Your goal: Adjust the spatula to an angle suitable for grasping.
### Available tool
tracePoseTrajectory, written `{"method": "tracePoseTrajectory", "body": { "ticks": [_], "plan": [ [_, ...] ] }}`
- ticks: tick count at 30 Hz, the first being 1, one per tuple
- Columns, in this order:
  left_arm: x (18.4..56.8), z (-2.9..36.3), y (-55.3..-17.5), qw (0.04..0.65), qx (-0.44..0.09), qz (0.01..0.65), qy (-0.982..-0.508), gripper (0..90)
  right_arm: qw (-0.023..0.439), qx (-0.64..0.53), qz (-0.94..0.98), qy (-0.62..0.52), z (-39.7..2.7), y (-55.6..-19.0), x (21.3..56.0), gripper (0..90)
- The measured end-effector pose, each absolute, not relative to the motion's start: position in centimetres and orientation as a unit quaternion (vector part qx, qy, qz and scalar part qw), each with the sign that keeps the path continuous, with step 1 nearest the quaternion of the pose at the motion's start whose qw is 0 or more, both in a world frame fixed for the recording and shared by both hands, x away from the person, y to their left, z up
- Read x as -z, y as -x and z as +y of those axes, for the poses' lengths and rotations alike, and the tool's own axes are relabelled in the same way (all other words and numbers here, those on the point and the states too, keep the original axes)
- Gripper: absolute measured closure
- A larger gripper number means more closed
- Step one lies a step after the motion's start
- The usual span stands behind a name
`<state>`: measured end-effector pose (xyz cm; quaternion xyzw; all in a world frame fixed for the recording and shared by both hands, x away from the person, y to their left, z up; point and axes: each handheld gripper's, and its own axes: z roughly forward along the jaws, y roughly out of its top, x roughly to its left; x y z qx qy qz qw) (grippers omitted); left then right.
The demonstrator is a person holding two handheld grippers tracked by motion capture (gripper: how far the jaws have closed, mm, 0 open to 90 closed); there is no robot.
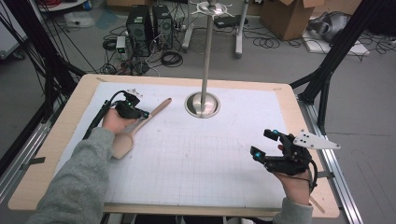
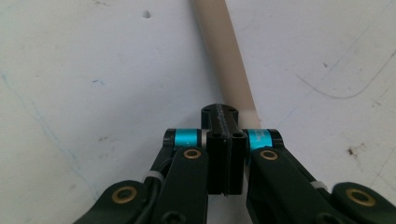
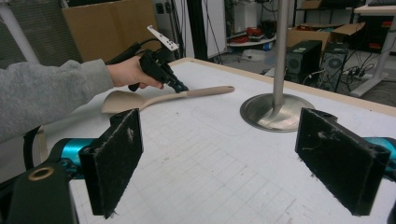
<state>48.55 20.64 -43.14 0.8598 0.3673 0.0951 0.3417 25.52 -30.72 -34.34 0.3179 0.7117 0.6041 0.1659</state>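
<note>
1. The left gripper (image 1: 145,114) is clamping together on the handle of the wooden spatula (image 1: 135,131), which is lying at the counter's (image 1: 289,107) far left.
2. The right gripper (image 1: 266,142) is hovering near right, jaws apart (nothing between them).
3. No readable writing is showing.

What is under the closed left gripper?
Under the left gripper lies a wooden spoon, clamped at its handle, on the white mat. The handle part between the jaws is covered.
</note>
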Motion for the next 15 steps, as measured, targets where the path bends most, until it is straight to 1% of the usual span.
{"method": "tracePoseTrajectory", "body": {
  "ticks": [15],
  "plan": [
    [43.09, 19.96, -48.33, 0.340, -0.096, 0.361, -0.863, 89.8, 0.163, -0.601, 0.716, -0.316, -30.41, -25.55, 34.37, 14.1]
  ]
}}
